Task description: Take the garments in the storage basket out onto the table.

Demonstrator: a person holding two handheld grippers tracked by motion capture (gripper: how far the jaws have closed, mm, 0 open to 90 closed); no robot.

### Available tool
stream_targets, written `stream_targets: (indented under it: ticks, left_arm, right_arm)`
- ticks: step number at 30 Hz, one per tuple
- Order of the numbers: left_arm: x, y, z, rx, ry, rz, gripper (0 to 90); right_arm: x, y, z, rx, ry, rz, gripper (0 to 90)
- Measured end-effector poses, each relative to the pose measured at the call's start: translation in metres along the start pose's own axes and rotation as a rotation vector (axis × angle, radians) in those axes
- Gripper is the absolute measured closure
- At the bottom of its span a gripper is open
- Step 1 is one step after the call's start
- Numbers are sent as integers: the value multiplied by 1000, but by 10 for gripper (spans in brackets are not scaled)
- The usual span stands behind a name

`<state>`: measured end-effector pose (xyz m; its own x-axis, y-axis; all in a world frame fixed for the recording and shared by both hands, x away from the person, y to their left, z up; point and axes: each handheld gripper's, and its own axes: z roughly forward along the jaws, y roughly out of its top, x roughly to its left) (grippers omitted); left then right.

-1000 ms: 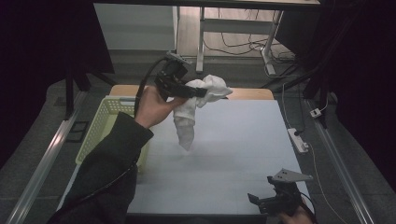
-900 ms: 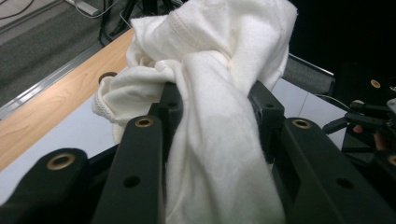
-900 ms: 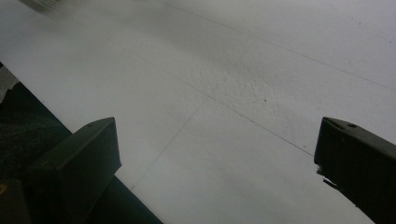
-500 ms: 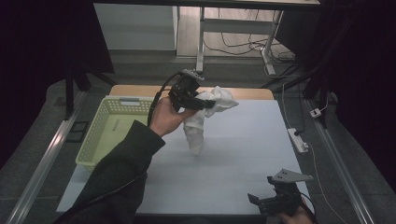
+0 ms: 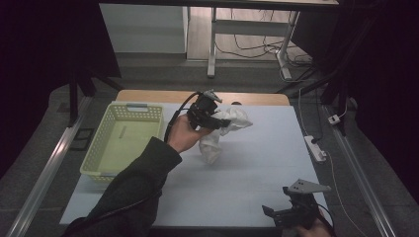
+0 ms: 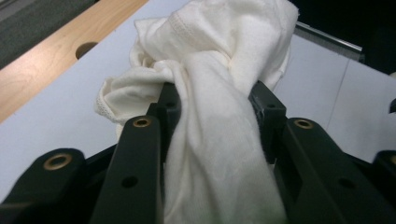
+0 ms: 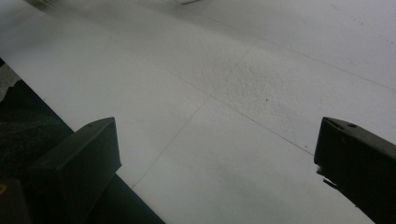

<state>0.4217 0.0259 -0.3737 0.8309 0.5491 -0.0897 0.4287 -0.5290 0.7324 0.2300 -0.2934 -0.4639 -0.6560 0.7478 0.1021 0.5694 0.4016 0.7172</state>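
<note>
high view: left hand-held gripper (image 5: 217, 121) at 12 o'clock on the table (image 5: 267, 163), jaws clamped on a white cloth (image 5: 222, 131) that hangs to the surface. basket (image 5: 123, 140) at 9 o'clock. right hand-held gripper (image 5: 276, 213) at 5 o'clock, jaws wide apart, holding nothing.

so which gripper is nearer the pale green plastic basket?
Left. The left gripper, shut on the white crumpled cloth, is just right of the pale green plastic basket; the right gripper sits at the table's near right corner.
</note>
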Motion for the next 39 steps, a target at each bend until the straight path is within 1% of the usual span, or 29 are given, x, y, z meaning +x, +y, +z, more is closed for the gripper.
stream_targets:
  ticks: [5, 9, 13, 20, 22, 27, 29, 31, 33, 35, 39]
  left_arm:
    - [4, -10, 14, 21, 3, -6, 636]
    - [7, -18, 24, 17, 9, -30, 634]
    - [9, -25, 32, 24, 16, -38, 631]
    - [10, -38, 45, 55, 32, -27, 622]
    - [10, -42, 50, 59, 32, -34, 620]
    - [10, -53, 62, 85, 37, -38, 610]
    - [11, -58, 65, 82, 33, -41, 605]
    - [12, -61, 69, 83, 23, -54, 601]
    - [12, -63, 72, 93, 13, -70, 600]
    - [13, -67, 76, 98, 7, -71, 600]
    - [15, -76, 87, 126, -14, -80, 593]
  right_arm:
    - [0, 0, 0, 3, 1, -5, 4]
    - [0, 0, 0, 4, 0, -7, 4]
    - [0, 0, 0, 5, 0, -8, 4]
    - [0, 0, 0, 5, 1, -11, 4]
    - [0, 0, 0, 6, 2, -11, 4]
    - [0, 0, 1, 7, 2, -13, 4]
    - [0, 0, 0, 7, 3, -13, 4]
    - [0, 0, 1, 7, 3, -13, 4]
    - [0, 0, 1, 8, 3, -14, 4]
    - [1, 0, 1, 8, 4, -13, 4]
    - [1, 0, 1, 11, 5, -20, 4]
